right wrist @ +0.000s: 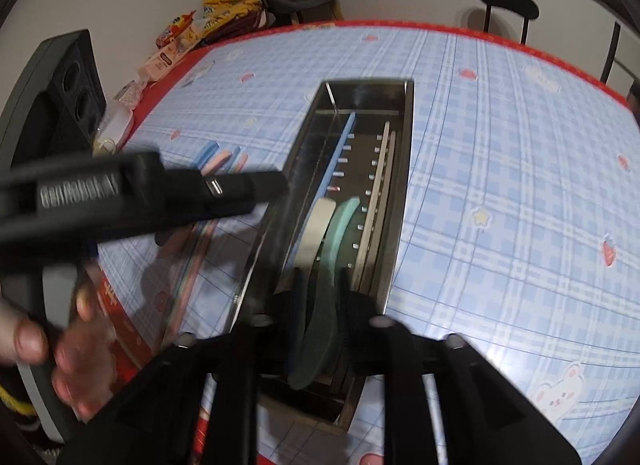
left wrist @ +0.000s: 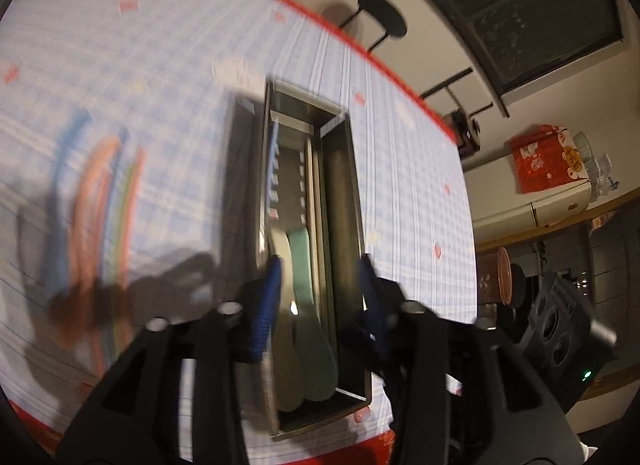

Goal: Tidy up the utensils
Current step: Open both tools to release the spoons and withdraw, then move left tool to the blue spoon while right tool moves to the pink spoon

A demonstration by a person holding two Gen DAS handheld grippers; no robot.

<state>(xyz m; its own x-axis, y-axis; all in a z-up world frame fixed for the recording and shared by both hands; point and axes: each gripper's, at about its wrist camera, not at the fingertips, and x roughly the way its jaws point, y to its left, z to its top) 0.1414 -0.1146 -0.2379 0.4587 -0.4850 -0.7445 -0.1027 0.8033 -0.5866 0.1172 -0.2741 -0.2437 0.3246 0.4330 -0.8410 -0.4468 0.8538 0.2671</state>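
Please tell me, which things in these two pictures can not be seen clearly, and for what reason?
- Left wrist view: the coloured utensils on the tablecloth left of the metal tray are smeared by motion blur; their kind cannot be told.
- Right wrist view: the same utensils are mostly covered by the left tongs' black body.
- Right wrist view: the green spoon's near end is hidden behind the right tongs.
- Both views: the tray's near end is hidden by tongs.

A black round stool (right wrist: 508,1) stands at the upper right beyond the worktop (right wrist: 500,153), snack packets (right wrist: 224,9) pile at the upper left, and a red box (left wrist: 548,157) sits at the right.
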